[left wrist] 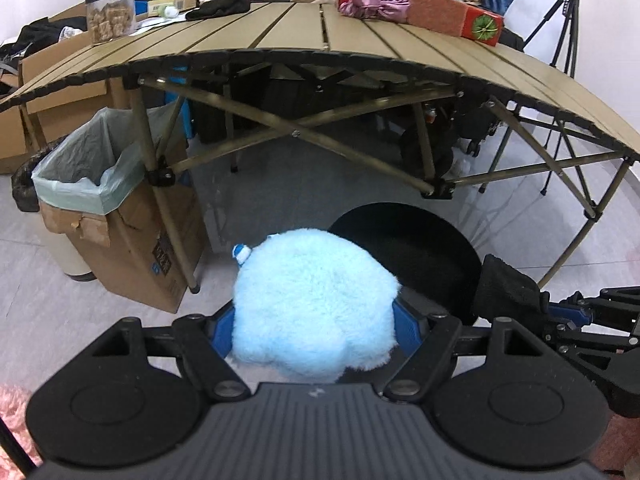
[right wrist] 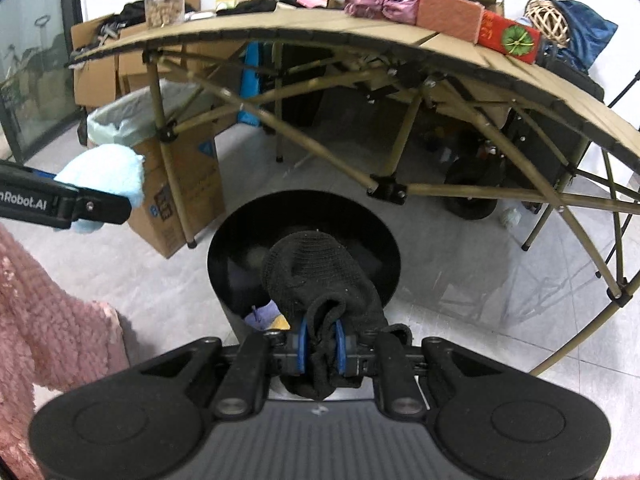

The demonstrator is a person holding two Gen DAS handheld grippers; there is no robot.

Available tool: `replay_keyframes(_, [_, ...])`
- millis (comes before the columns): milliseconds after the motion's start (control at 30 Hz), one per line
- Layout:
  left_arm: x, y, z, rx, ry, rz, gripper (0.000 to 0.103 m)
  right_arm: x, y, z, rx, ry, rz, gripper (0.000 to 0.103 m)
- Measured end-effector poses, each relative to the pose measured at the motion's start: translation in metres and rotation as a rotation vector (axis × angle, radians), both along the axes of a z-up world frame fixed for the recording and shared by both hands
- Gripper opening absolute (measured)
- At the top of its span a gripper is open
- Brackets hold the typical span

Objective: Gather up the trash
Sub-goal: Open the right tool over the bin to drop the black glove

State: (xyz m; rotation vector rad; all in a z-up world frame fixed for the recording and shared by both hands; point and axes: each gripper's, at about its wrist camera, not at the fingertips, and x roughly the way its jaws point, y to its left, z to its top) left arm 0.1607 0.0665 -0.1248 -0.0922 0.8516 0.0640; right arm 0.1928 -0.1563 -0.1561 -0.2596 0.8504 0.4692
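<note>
We see a fluffy pale-blue plush [left wrist: 312,304] squeezed between the left hand-held gripper's [left wrist: 314,326] fingers, and a limp black knit sock [right wrist: 316,280] pinched in the right hand-held gripper [right wrist: 322,340], hanging over the round black bin [right wrist: 304,216] just ahead.

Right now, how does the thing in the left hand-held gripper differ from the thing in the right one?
The left hand-held gripper holds a pale blue fluffy plush, bulky enough to keep its jaws wide. The right hand-held gripper holds a black knit sock, thin, limp and pinched with jaws nearly closed. The sock hangs over the round black bin; the plush sits beside it. Both are soft fabric, gripped.
</note>
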Motion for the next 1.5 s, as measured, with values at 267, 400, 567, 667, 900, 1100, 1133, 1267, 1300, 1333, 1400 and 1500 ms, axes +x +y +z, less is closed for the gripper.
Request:
replay_keyframes(267, [0.005, 0.010, -0.007, -0.007, 0.026, 0.034, 0.076, 0.015, 0.023, -0.010, -0.026, 0.024, 0.022, 0.014])
replay_keyframes(400, [0.006, 0.016, -0.007, -0.011, 0.030, 0.053, 0.076, 0.030, 0.035, -0.014, -0.014, 0.048, 0.023, 0.014])
replay_keyframes(567, [0.007, 0.023, -0.009, -0.018, 0.044, 0.077, 0.076, 0.047, 0.051, -0.020, -0.015, 0.057, 0.023, 0.014])
replay_keyframes(667, [0.009, 0.028, -0.009, -0.019, 0.048, 0.090, 0.076, 0.056, 0.059, -0.026, -0.020, 0.069, 0.021, 0.014])
replay_keyframes(900, [0.015, 0.038, -0.009, -0.007, 0.050, 0.134, 0.076, 0.069, 0.069, -0.032, -0.021, 0.093, 0.021, 0.014])
replay_keyframes(1100, [0.018, 0.037, -0.013, 0.004, 0.066, 0.136, 0.076, 0.079, 0.074, -0.038, -0.020, 0.119, 0.009, 0.015])
replay_keyframes(1133, [0.019, 0.037, -0.014, 0.003, 0.070, 0.137, 0.076, 0.081, 0.075, -0.040, -0.021, 0.124, 0.006, 0.016])
replay_keyframes(1267, [0.021, 0.037, -0.016, 0.007, 0.081, 0.135, 0.076, 0.085, 0.075, -0.045, -0.022, 0.137, -0.007, 0.022])
replay_keyframes(1300, [0.021, 0.036, -0.017, 0.008, 0.082, 0.134, 0.076, 0.085, 0.075, -0.045, -0.021, 0.138, -0.010, 0.024])
replay_keyframes(1333, [0.021, 0.036, -0.017, 0.010, 0.083, 0.132, 0.076, 0.086, 0.075, -0.045, -0.020, 0.136, -0.013, 0.025])
replay_keyframes(1400, [0.022, 0.035, -0.018, 0.012, 0.087, 0.130, 0.076, 0.085, 0.074, -0.044, -0.020, 0.129, -0.019, 0.036])
replay_keyframes(1500, [0.022, 0.034, -0.019, 0.015, 0.093, 0.125, 0.076, 0.086, 0.072, -0.043, -0.024, 0.116, -0.037, 0.067])
